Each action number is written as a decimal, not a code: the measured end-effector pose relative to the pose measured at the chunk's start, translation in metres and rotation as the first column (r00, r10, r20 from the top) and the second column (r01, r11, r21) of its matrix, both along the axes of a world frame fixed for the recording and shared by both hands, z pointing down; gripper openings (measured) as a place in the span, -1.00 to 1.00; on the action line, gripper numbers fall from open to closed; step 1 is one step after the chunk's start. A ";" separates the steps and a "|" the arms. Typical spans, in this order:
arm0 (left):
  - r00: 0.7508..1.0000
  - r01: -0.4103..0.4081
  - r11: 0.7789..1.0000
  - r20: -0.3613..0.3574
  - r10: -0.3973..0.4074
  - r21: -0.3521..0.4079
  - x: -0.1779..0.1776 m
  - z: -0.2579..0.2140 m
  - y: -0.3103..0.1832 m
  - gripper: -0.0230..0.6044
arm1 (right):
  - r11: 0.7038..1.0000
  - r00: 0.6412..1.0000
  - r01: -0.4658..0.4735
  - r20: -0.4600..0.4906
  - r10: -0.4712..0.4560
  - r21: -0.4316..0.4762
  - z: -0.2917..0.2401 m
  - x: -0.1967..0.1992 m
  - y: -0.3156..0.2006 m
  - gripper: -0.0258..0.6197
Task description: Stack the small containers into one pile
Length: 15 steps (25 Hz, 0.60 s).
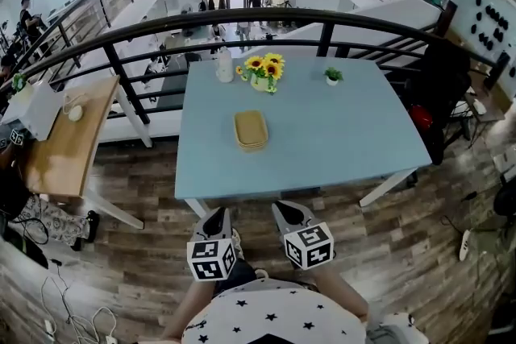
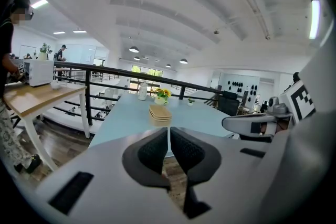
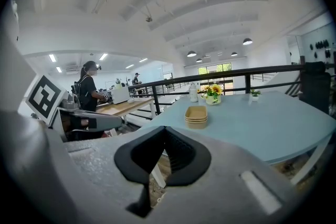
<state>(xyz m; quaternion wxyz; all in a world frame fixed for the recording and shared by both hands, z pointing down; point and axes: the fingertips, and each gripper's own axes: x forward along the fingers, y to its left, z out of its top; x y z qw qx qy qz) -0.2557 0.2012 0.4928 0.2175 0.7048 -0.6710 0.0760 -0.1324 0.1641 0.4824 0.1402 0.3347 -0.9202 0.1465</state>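
Observation:
A pile of tan small containers (image 1: 251, 130) stands nested together in the middle of the light blue table (image 1: 355, 133); it also shows in the left gripper view (image 2: 160, 114) and the right gripper view (image 3: 196, 116). My left gripper (image 1: 219, 215) and right gripper (image 1: 284, 211) hang side by side off the table's near edge, above the wooden floor, well short of the pile. Both are shut with nothing between the jaws (image 2: 168, 148) (image 3: 164, 150).
A sunflower vase (image 1: 265, 72), a white bottle (image 1: 224, 65) and a small potted plant (image 1: 332, 76) stand along the table's far edge, before a black railing (image 1: 242, 18). A wooden side table (image 1: 68, 137) with a white appliance stands at left, a person beside it (image 3: 89, 89).

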 end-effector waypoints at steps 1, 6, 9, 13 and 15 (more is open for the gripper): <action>1.000 -0.001 1.000 -0.001 0.001 -0.002 -0.001 0.001 0.000 -0.87 | 1.000 1.000 -0.001 0.003 0.001 0.002 0.000 0.000 0.001 -0.90; 1.000 -0.003 1.000 -0.011 0.003 -0.027 -0.003 0.006 -0.014 -0.87 | 1.000 1.000 -0.001 0.011 0.001 -0.023 0.005 -0.004 -0.013 -0.90; 1.000 -0.003 0.999 -0.016 0.003 -0.034 -0.002 0.008 -0.017 -0.87 | 1.000 1.000 -0.003 0.015 0.004 -0.028 0.007 -0.002 -0.018 -0.90; 1.000 -0.002 0.999 -0.026 0.001 -0.033 -0.004 0.010 -0.024 -0.87 | 1.000 1.000 -0.008 0.013 0.008 -0.023 0.007 -0.003 -0.027 -0.90; 1.000 -0.002 0.999 -0.028 0.001 -0.032 -0.007 0.011 -0.025 -0.87 | 1.000 1.000 -0.009 0.014 0.009 -0.022 0.007 -0.006 -0.029 -0.90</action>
